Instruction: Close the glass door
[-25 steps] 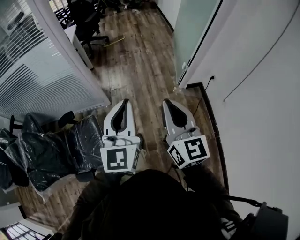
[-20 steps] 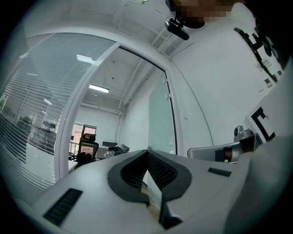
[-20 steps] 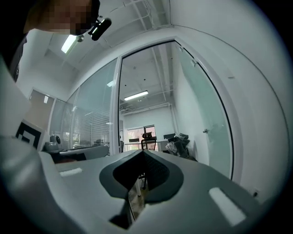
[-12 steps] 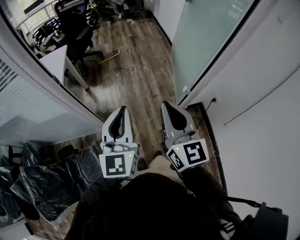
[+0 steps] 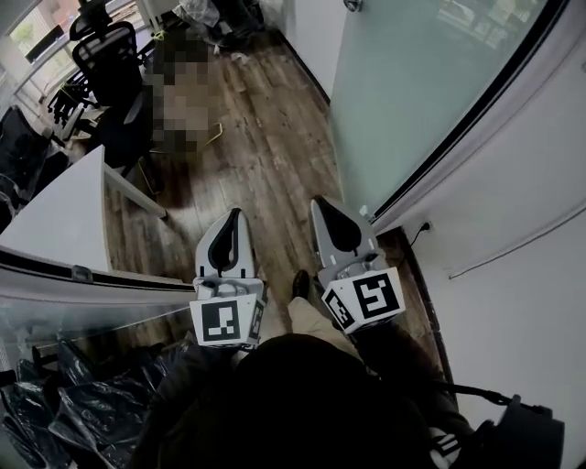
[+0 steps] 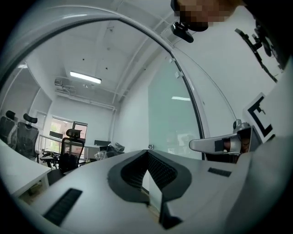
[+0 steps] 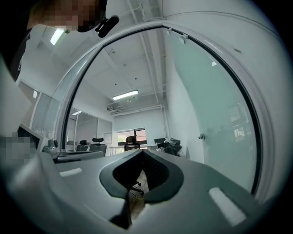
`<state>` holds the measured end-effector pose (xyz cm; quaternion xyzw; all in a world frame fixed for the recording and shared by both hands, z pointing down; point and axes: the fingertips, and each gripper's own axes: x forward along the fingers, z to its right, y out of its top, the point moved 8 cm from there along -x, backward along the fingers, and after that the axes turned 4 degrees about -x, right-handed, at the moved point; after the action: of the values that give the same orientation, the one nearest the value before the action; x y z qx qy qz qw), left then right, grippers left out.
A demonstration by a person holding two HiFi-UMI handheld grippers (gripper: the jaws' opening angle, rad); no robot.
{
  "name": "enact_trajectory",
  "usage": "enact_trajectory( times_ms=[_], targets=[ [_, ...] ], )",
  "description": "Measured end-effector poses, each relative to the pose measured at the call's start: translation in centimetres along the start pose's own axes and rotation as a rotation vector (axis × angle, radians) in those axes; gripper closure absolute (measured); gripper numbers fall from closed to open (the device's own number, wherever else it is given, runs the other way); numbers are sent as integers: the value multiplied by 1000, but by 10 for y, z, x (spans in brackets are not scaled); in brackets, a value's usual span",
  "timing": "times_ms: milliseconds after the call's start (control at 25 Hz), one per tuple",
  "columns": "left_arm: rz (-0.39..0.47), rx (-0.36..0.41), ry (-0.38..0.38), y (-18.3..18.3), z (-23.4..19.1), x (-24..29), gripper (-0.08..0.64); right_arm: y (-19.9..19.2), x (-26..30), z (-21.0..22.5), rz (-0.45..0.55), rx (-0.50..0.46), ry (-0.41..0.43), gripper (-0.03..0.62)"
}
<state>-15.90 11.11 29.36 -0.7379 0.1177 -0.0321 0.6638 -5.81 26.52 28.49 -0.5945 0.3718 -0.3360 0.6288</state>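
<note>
The frosted glass door (image 5: 430,82) stands ahead on the right, swung along the white wall, with a small metal knob (image 5: 352,5) near its far edge. In the right gripper view the door (image 7: 210,119) fills the right side, and its knob (image 7: 201,136) shows. My left gripper (image 5: 236,214) and right gripper (image 5: 320,202) are held side by side over the wooden floor, both shut with nothing between the jaws. Neither touches the door. The left gripper (image 6: 147,151) and right gripper (image 7: 142,151) point into the office.
A glass partition's frame (image 5: 82,279) runs along the left, with a white desk (image 5: 55,215) behind it. Office chairs (image 5: 105,55) stand farther back, and plastic-wrapped chairs (image 5: 55,403) at the lower left. A person, blurred, is at the far end (image 5: 183,92). A wall socket (image 5: 426,226) is on the right.
I have moved forward through the doorway. The partition with blinds slid down and left, and the frosted door grew larger at the right. Both grippers stayed shut, side by side.
</note>
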Motion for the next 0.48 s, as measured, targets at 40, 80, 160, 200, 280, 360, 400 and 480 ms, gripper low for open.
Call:
enact_trajectory(
  times_ms=[40, 80, 160, 200, 280, 360, 400, 480],
  targets=[
    [-2, 2, -2, 0, -2, 26, 563, 1, 19, 16, -3, 3, 4, 591],
    [-4, 5, -4, 1, -4, 50, 563, 2, 37, 31, -3, 5, 10, 591],
    [-2, 12, -7, 0, -8, 91, 563, 3, 70, 57, 4, 7, 16, 591],
    [-1, 17, -9, 0, -12, 109, 563, 2, 87, 68, 9, 9, 14, 591],
    [-6, 28, -12, -2, -22, 143, 563, -2, 118, 86, 10, 19, 10, 591],
    [-12, 30, -9, -4, -33, 174, 563, -5, 144, 104, 6, 21, 6, 591],
    [-11, 28, -8, -5, -37, 189, 563, -7, 156, 113, 6, 21, 2, 591],
    [-6, 29, -16, -11, -45, 220, 563, -12, 180, 130, 8, 18, -7, 591]
  ],
)
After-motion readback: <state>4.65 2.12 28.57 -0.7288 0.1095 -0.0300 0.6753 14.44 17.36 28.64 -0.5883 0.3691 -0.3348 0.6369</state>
